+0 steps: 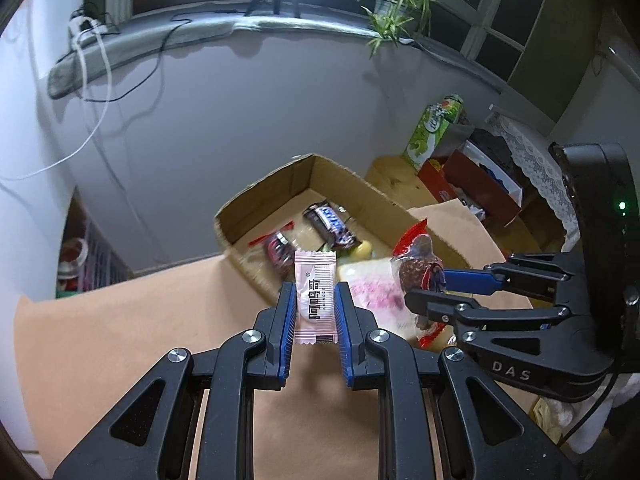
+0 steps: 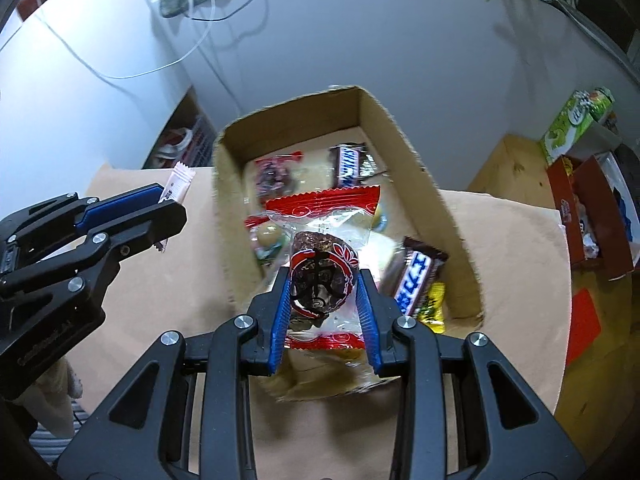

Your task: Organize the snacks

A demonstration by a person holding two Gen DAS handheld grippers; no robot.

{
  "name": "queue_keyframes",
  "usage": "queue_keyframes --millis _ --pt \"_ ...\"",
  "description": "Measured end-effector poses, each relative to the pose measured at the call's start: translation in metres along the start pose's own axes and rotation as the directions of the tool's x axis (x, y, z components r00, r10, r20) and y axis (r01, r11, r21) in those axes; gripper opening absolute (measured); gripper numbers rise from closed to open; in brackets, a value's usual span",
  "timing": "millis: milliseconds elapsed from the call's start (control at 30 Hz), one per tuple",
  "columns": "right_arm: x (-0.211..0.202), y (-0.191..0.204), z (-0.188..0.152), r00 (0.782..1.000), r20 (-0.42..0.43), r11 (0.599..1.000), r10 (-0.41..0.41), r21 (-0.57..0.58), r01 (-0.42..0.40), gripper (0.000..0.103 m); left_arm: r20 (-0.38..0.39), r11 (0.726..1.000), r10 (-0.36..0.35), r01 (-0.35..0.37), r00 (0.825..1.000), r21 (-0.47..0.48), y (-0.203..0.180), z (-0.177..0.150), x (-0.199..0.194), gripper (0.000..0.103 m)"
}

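My left gripper (image 1: 315, 308) pinching pink sachet (image 1: 315, 295), long axis upright. Right gripper (image 2: 323, 300) pinching red-wrapped cake (image 2: 322, 280). Box (image 2: 400, 128) straight ahead, below both; right nearer.

The counter (image 2: 132, 288) is being covered by tan paper. A cardboard box (image 2: 440, 208), open-topped, is being carried at its twelve o'clock edge, with wrapped snacks being held inside it.
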State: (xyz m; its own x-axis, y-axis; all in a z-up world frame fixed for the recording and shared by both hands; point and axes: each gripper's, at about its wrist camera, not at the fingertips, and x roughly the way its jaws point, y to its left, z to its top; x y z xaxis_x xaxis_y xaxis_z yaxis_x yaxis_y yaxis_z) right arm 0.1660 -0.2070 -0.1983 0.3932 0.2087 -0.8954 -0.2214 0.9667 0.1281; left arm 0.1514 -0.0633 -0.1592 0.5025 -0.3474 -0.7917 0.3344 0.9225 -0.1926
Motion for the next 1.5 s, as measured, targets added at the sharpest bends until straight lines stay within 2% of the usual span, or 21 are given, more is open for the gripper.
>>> queue_keyframes --millis 467,500,567,633,667,1100,1500 --pt "0.013 -0.020 0.005 1.000 -0.017 0.999 -0.019 0.026 0.019 0.034 -0.034 1.000 -0.018 0.019 0.999 0.018 -0.017 0.017 0.027 0.019" --pt "0.014 -0.020 0.006 1.000 -0.020 0.999 -0.019 0.026 0.020 0.034 -0.037 1.000 -0.018 0.019 0.999 0.018 -0.016 0.018 0.028 0.022" --pt "0.015 -0.020 0.006 0.999 -0.022 0.999 -0.024 0.022 0.025 0.037 -0.040 1.000 -0.007 0.008 0.999 0.018 -0.016 0.018 0.029 0.034" --pt "0.015 -0.021 0.006 0.999 -0.018 0.999 -0.035 0.024 0.036 0.049 -0.037 1.000 -0.004 0.005 0.999 0.012 -0.014 0.019 0.029 0.044" --pt "0.015 -0.021 0.006 0.999 -0.014 0.999 -0.038 0.025 0.039 0.053 -0.038 1.000 -0.004 0.005 0.999 0.009 -0.014 0.020 0.029 0.044" --pt "0.003 -0.021 0.000 0.999 0.007 0.998 -0.039 0.042 0.039 0.053 -0.029 1.000 0.003 -0.003 1.000 0.002 -0.011 0.018 0.023 0.044" --pt "-0.027 -0.018 -0.018 0.997 0.067 0.997 -0.034 0.071 0.029 0.053 0.005 1.000 0.011 -0.011 1.000 -0.008 -0.013 0.008 -0.004 0.044"
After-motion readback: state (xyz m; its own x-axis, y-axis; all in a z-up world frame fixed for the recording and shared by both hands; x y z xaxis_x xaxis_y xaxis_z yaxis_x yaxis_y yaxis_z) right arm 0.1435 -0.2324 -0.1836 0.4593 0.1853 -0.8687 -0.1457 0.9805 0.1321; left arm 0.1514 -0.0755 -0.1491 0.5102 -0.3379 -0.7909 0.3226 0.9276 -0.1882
